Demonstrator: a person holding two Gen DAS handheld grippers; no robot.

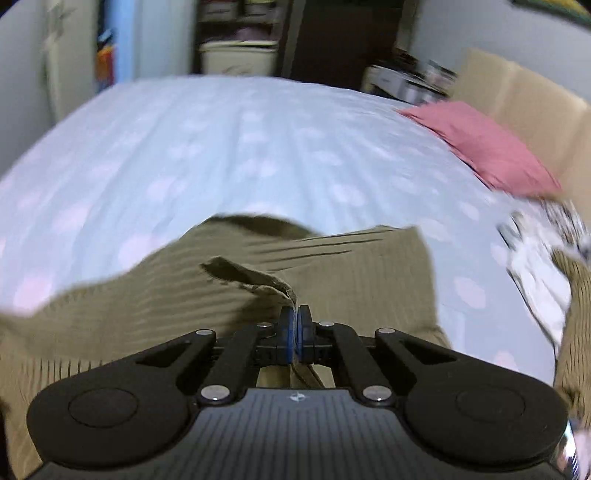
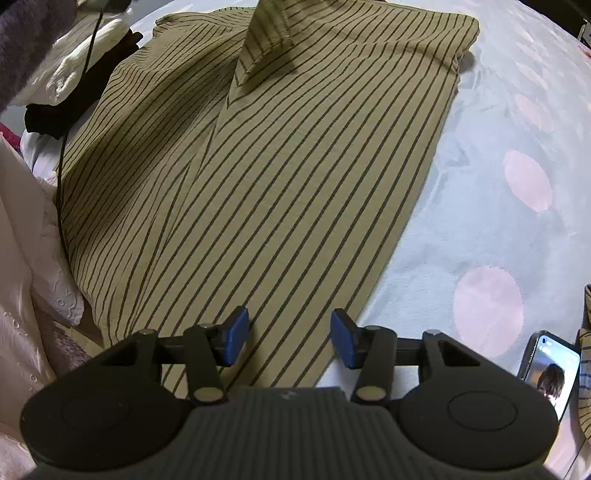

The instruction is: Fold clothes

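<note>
Left wrist view: your left gripper (image 1: 294, 325) is clenched on a raised fold of the olive striped shirt (image 1: 155, 310), level, aimed across the bed.
Right wrist view: your right gripper (image 2: 290, 334) hangs released, tilted down over the shirt's (image 2: 258, 177) near edge.
Shirt: spread on the polka-dot bedsheet (image 2: 498, 192), collar (image 2: 269, 33) far.
Phone (image 2: 550, 373): lit, beside your right gripper.

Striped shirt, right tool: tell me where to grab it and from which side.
Grip the near hem corner of the striped shirt, coming in low from the bedspread side. That edge lies flat and free just ahead of the open right tool; the left side abuts piled clothes.
</note>
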